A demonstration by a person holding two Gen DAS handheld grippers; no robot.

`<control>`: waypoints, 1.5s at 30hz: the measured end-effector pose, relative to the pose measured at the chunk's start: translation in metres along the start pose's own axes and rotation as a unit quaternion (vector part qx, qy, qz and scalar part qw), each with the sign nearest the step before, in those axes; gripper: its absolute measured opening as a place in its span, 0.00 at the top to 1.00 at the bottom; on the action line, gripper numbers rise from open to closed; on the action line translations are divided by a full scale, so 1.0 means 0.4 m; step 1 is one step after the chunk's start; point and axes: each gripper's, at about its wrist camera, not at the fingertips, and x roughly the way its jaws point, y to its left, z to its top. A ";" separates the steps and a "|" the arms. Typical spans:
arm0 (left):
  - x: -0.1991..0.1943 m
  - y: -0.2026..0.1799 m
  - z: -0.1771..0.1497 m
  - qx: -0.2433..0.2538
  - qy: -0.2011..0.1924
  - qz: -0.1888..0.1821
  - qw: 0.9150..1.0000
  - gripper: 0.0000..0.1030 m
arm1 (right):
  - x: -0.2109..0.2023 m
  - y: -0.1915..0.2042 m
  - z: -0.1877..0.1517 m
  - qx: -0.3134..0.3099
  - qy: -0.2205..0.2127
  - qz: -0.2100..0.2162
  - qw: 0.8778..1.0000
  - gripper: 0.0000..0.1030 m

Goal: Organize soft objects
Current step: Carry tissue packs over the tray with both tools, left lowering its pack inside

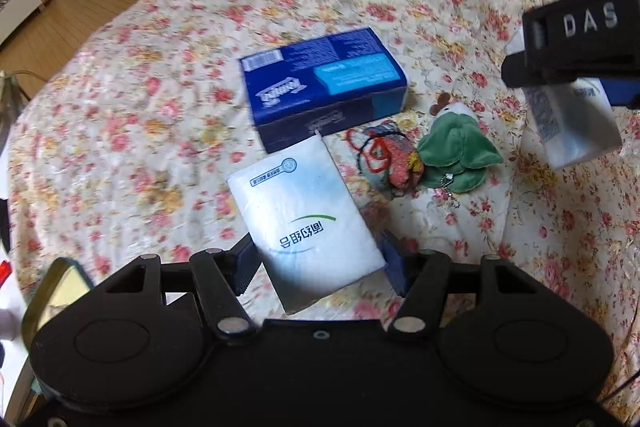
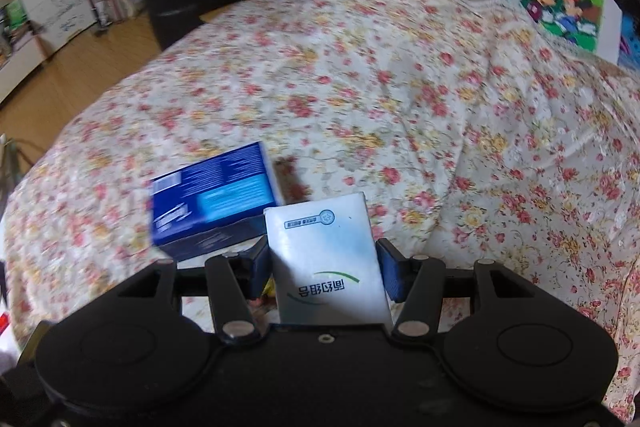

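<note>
Left hand-held gripper [image 1: 320, 267] pinches a white tissue pack [image 1: 306, 223] across its short sides; the pack's long axis runs forward along the fingers, printed face up, its far corner just beside the blue tissue box [image 1: 324, 87]. The box lies flat near the middle of the floral bed [image 1: 160, 75]. Right hand-held gripper [image 2: 324, 267] pinches a second white tissue pack [image 2: 328, 259], long axis likewise forward. A green plush toy [image 1: 458, 151] and a red plush toy [image 1: 400, 159] lie right of the box.
</note>
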 end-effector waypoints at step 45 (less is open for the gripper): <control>0.057 0.803 -0.429 -0.289 0.046 0.133 0.947 0.42 | -0.086 0.643 -0.565 -0.286 0.130 0.146 0.938 0.49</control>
